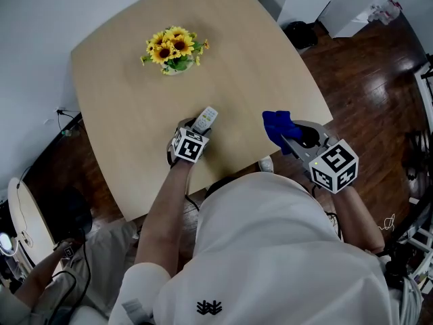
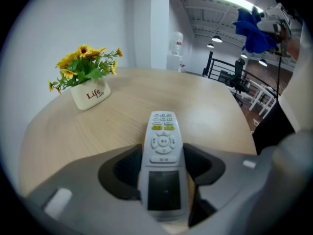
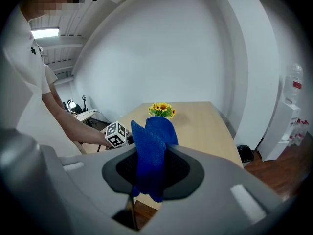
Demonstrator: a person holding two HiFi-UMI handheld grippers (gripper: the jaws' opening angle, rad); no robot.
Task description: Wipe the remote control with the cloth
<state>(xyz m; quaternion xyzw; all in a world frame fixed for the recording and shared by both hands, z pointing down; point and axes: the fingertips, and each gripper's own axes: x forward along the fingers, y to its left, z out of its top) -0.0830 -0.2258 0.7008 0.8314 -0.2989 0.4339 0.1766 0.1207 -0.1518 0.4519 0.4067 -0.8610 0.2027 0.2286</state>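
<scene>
The white remote control (image 1: 205,120) (image 2: 163,151) sticks forward out of my left gripper (image 1: 195,131) (image 2: 161,173), which is shut on its lower half, buttons up, just above the wooden table (image 1: 128,80). A blue cloth (image 1: 278,128) (image 3: 151,151) is clamped upright in my right gripper (image 1: 289,139) (image 3: 152,173), held off the table's near right edge. In the left gripper view the cloth (image 2: 250,31) shows high at the right. The left gripper's marker cube (image 3: 116,134) appears in the right gripper view. Cloth and remote are apart.
A white pot of yellow sunflowers (image 1: 174,49) (image 2: 87,77) (image 3: 162,109) stands toward the table's far side. Dark wood floor (image 1: 379,80) lies to the right. White cabinets (image 1: 352,5) stand beyond the table, and a black object (image 1: 300,34) lies on the floor there.
</scene>
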